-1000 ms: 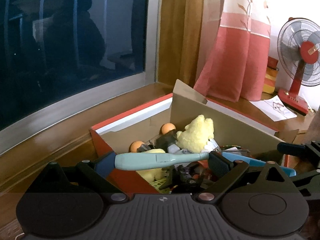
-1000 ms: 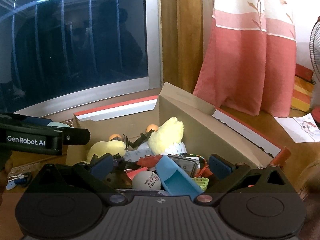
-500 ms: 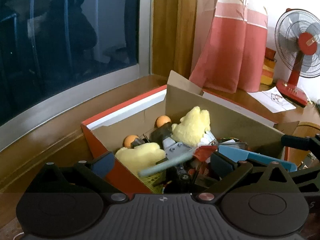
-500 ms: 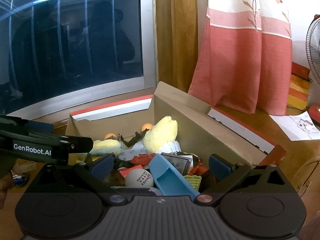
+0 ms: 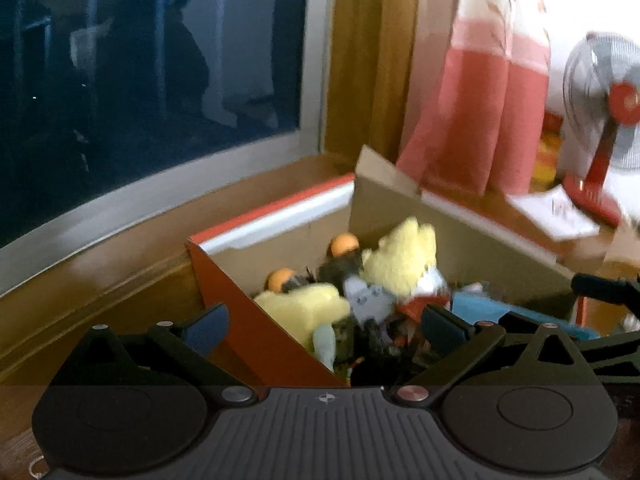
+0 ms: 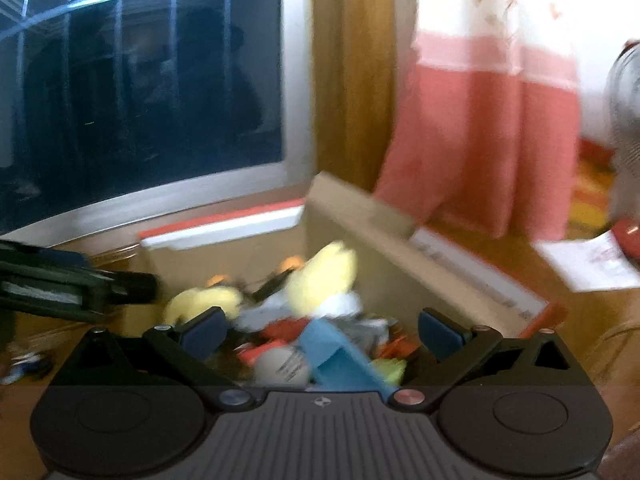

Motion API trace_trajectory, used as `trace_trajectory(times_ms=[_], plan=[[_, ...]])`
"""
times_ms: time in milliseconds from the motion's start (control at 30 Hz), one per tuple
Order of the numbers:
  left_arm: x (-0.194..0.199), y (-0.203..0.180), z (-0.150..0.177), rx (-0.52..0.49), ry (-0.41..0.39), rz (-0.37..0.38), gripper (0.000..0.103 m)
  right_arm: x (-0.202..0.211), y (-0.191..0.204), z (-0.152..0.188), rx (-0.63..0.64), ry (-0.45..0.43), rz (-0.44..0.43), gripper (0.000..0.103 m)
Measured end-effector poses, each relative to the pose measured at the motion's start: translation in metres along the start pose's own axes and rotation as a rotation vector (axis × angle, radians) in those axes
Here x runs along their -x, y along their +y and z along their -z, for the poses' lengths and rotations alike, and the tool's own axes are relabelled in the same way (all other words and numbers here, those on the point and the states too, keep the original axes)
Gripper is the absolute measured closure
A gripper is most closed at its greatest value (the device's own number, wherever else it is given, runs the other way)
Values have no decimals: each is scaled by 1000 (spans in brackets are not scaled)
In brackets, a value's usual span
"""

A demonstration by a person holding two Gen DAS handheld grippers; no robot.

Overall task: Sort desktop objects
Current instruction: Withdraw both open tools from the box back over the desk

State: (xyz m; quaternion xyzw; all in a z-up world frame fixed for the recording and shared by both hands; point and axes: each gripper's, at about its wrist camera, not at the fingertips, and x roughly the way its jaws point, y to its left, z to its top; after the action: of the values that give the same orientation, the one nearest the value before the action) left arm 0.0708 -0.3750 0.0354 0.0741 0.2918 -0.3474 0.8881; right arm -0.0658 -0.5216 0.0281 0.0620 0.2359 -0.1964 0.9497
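**Cardboard box heaped with small things, both grippers spread and empty**

Cardboard box, red on its outer walls, sits on the wooden desk by the window, and it holds most of what we can see of the task's things. Two yellow plush toys lie in the middle of the heap, with orange balls at the far side, a pale blue handle-shaped piece at the near left wall, and a blue scoop beside a white ball at the near edge in the right wrist view. Both views are blurred, so the smaller dark and red bits we cannot name.

Our left gripper hangs over the near left corner of the box, fingers spread wide with nothing between them. Our right gripper hovers over the near side, equally wide and empty.

We judge this fits either of two stages: a drop into the box just made, or a reach into it to pull something out. The pictures do not settle which. On the desk at the far right lies a sheet of paper before a red fan. Whatever comes next calls for a steady camera and a clear choice of one object, since the heap is tangled and a loose pinch could drag neighbours along.
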Motion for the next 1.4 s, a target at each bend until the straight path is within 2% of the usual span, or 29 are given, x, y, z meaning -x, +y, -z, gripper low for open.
trace_trajectory(times_ms=[67, 100, 267, 567, 700, 1167, 1400], plan=[[7, 9, 0, 51, -20, 20, 0, -1, 5, -1, 15, -16, 50, 1], [10, 14, 0, 76, -30, 31, 0, -1, 6, -2, 12, -14, 48, 0], [24, 35, 5, 123, -45, -25, 0, -2, 15, -5, -2, -9, 6, 0], [54, 71, 24, 158, -6, -160, 0, 2, 62, -5, 65, -13, -122, 1], [76, 89, 38, 191, -19, -208, 0, 6, 87, -4, 89, -17, -183, 0], [140, 157, 94, 317, 33, -444, 0, 14, 176, 3, 178, 8, -388, 0], [157, 181, 125, 372, 87, -497, 0, 16, 211, 11, 208, 42, -454, 0]])
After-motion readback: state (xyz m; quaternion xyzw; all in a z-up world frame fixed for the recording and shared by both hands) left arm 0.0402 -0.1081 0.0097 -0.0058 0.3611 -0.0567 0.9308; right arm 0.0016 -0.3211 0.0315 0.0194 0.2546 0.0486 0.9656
